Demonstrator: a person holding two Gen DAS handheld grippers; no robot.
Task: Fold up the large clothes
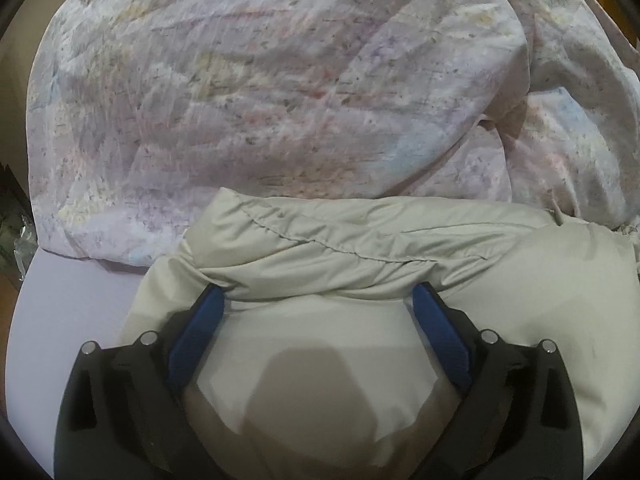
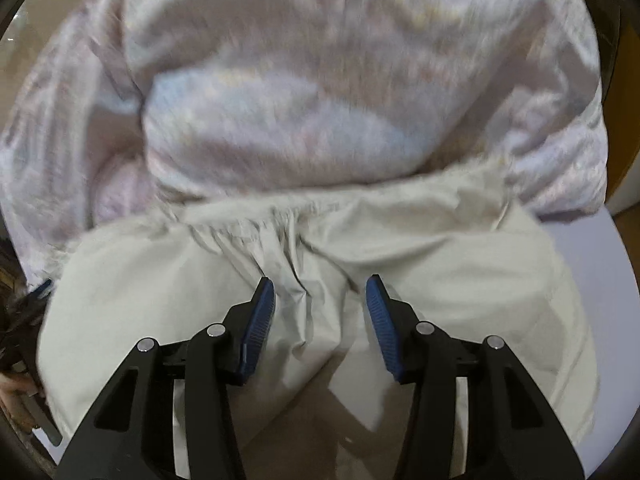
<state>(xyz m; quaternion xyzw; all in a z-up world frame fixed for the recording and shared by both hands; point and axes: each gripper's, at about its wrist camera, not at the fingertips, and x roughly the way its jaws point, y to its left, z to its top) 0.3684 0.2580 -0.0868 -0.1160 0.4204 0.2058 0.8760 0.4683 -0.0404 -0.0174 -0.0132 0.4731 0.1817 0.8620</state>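
Pale lavender bedsheet (image 1: 72,304) covers the bed, bare at the lower left of the left wrist view and again at the right edge of the right wrist view (image 2: 576,240). Behind it a big rumpled quilt (image 1: 280,92) in washed-out pink, blue and yellow print is heaped up and fills the upper half of both views (image 2: 320,80); in the right wrist view it is smeared by motion blur. On the sheet, in front of the quilt and touching its lower edge, lies the garment, a beige jacket (image 1: 360,248) of thin wrinkled fabric. In the left wrist view a thick rolled band of it with a stitched seam runs across the middle, and smoother cloth spreads below toward the camera. The left tongs (image 1: 318,294) are spread wide, with the blue pads (image 1: 196,336) on either side of a broad stretch of the cloth; the tips reach the lower edge of the rolled band, and nothing is pinched between them. In the right wrist view the jacket (image 2: 460,280) shows a gathered, puckered strip along its far edge and creases that run down between the fingers. The right tongs (image 2: 320,288) are likewise spread, over the creased cloth, with a fold of it rising in the gap, though the pads (image 2: 380,320) do not close on it. At the far left edge of that view a bit of the left tongs (image 2: 40,292) shows beside the jacket.
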